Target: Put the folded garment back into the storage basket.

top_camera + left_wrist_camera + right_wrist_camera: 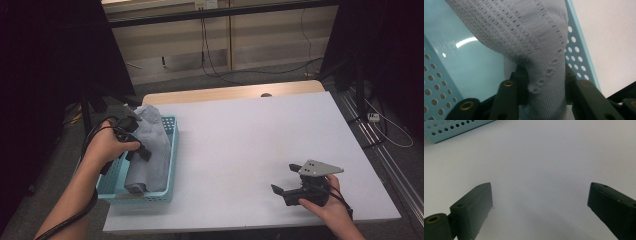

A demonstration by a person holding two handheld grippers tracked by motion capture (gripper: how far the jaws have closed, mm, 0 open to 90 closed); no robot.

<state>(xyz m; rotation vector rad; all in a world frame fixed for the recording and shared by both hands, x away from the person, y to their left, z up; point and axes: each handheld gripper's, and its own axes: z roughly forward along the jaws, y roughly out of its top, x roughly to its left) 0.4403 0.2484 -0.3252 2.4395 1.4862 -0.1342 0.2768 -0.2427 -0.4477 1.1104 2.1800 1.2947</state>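
A grey knit garment point(534, 45) (in the teal perforated basket point(171, 150)) is gripped between the left gripper point(136, 137) jaws; right gripper point(285, 181) jaws are held wide apart, empty, over the white surface point(250, 140).

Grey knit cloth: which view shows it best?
High view: the whole grey knit cloth lies draped along the teal basket, the left claw at it. The left gripper view gives only a close patch of knit running down between that claw's jaws. The right gripper view has just a basket corner.

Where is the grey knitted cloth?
In the high view, the grey knitted cloth lies in the teal basket on the table's left side, between the left claw's jaws.
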